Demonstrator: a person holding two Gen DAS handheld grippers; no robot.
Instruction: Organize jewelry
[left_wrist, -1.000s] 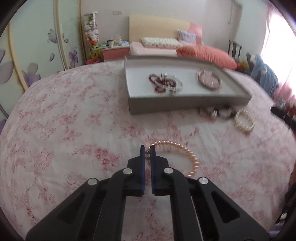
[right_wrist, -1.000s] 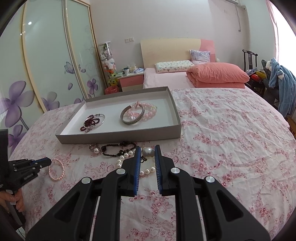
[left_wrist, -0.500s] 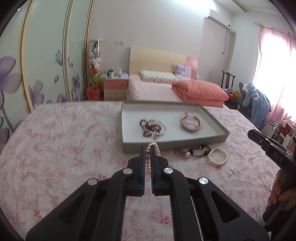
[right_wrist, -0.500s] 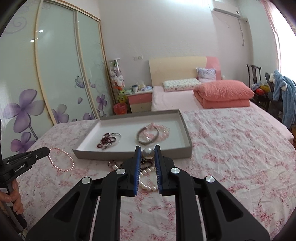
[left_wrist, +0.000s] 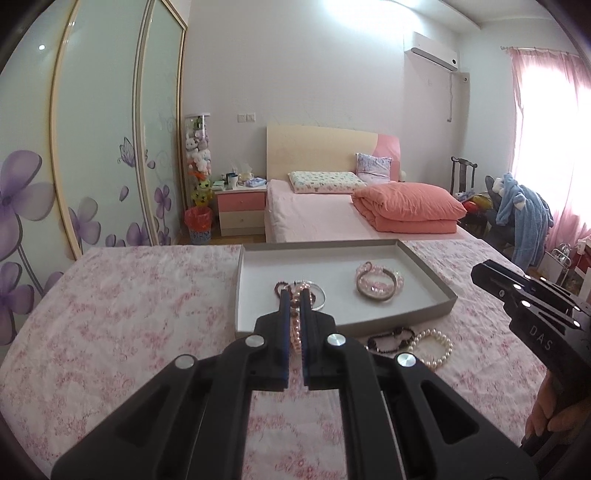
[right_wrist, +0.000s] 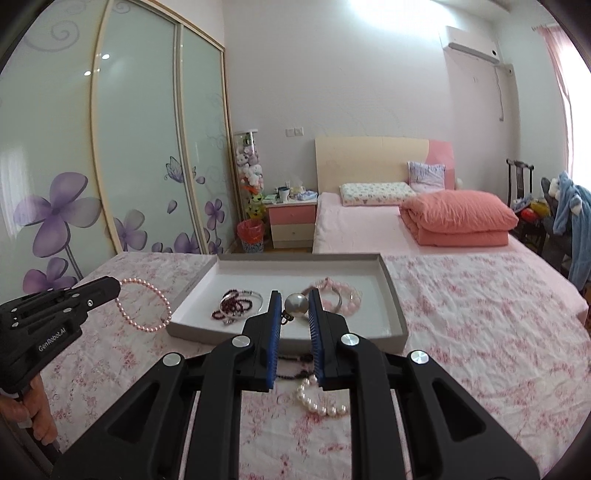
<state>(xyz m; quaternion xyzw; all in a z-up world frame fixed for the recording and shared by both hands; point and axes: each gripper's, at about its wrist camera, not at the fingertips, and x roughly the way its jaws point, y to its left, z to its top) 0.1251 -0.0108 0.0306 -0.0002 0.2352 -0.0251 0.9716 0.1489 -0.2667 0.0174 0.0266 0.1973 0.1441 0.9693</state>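
My left gripper (left_wrist: 294, 295) is shut on a pink pearl bracelet (right_wrist: 144, 304) and holds it in the air, left of and just before the grey tray (right_wrist: 295, 267); the bracelet hangs between the pads (left_wrist: 295, 334). My right gripper (right_wrist: 294, 297) is shut on a large grey pearl ring (right_wrist: 296, 304), raised in front of the tray. The tray (left_wrist: 424, 266) holds a dark red bead bracelet with a silver bangle (right_wrist: 236, 304) and pink bead bracelets with a metal bangle (left_wrist: 378, 282).
On the floral bedspread (left_wrist: 129, 295) in front of the tray lie a black bead bracelet (left_wrist: 391, 338) and a white pearl bracelet (left_wrist: 437, 350). A second bed with an orange quilt (left_wrist: 406, 206), a nightstand and wardrobe doors stand behind.
My left gripper has lifted the pink pearl bracelet off the bedspread and carried it toward the tray. My right gripper has risen with the pearl ring.
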